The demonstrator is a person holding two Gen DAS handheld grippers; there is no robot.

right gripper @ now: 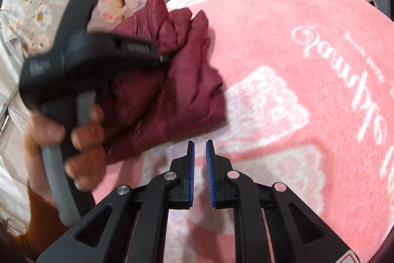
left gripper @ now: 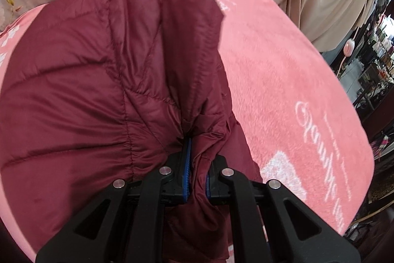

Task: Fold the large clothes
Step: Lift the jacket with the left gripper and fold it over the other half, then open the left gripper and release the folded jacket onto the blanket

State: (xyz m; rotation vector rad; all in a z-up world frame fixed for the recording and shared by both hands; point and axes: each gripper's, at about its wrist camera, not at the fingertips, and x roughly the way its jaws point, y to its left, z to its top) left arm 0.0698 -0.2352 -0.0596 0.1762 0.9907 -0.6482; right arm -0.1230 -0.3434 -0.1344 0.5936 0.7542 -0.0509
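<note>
Left wrist view: left gripper (left gripper: 197,164) jaws pinching maroon jacket (left gripper: 98,90) at frame centre; right gripper (right gripper: 200,159) jaws hanging slightly parted, empty, over pink blanket (right gripper: 283,65). Keeping pinch firm, carrying fold across evenly.

We see a maroon quilted jacket (left gripper: 73,95) of smooth, faintly glossy synthetic cloth lying on a pink fleece blanket (left gripper: 283,80), matt and fuzzy. The left gripper (left gripper: 197,164) is matt black plastic with ribbed blue pads (left gripper: 187,169) and bright metal pins (left gripper: 165,170).
</note>
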